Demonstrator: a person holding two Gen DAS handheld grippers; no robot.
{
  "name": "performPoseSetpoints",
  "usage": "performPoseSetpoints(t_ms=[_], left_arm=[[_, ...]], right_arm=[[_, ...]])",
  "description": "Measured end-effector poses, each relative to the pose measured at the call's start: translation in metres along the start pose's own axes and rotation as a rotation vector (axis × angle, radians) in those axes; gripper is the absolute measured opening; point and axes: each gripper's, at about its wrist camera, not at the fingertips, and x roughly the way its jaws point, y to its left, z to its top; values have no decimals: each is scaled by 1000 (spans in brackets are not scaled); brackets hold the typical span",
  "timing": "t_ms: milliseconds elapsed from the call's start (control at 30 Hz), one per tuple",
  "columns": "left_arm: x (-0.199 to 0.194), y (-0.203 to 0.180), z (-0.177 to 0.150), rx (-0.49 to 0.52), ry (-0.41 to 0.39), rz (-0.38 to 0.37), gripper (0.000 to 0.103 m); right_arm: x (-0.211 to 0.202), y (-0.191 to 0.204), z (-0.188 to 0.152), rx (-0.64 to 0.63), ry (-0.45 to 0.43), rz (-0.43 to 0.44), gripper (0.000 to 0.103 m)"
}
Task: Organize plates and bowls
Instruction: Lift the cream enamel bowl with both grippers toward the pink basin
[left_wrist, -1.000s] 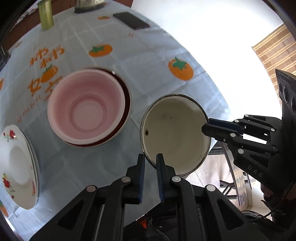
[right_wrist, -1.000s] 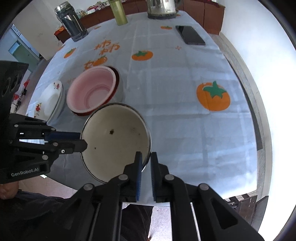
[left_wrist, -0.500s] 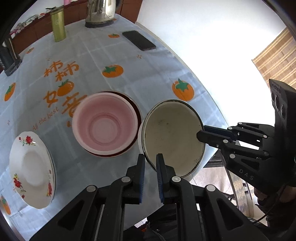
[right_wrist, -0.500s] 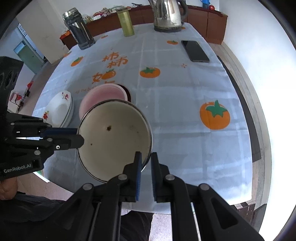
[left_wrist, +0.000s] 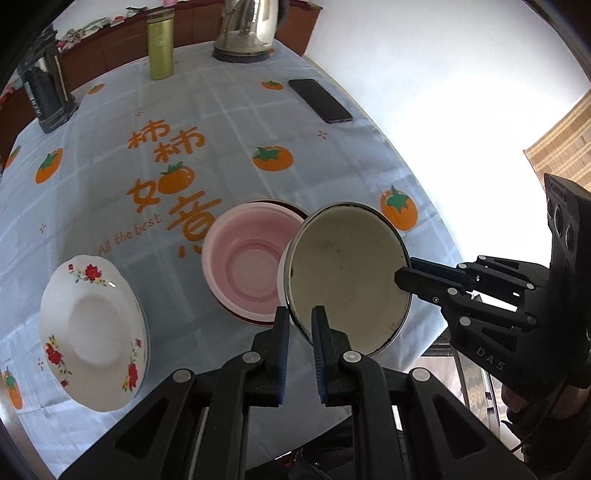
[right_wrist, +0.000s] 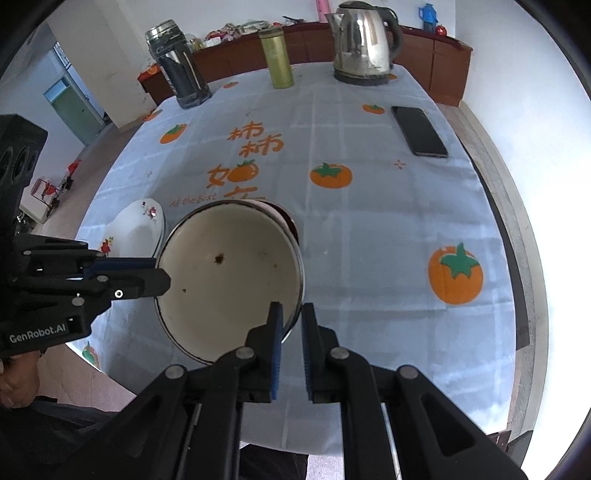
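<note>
The tablecloth (left_wrist: 229, 122) on the counter carries large orange Chinese characters, 柿柿 on the upper line and 如 with a further character on the line below; small persimmon pictures sit among the characters. Under them runs the orange English line "All the best", fully legible in the left wrist view and partly covered by a bowl in the right wrist view. The right gripper (left_wrist: 400, 275) has "DAS" in pale letters on its black body. The left gripper (right_wrist: 164, 280) bears "GenRobot.AI" in white on its black housing.
</note>
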Motion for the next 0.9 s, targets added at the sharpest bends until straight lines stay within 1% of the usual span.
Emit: performPoseSetpoints(t_ms=[267,533,900], left_arm=[[1,14,6,-34,-4,30,13],[9,24,14,-52,5,42,13],[18,30,20,-66,17,53,13]], right_arm=[[13,7,13,-21,4,21,10],[24,10,24,-37,11,21,10],[33,9,30,-40,23,29,10]])
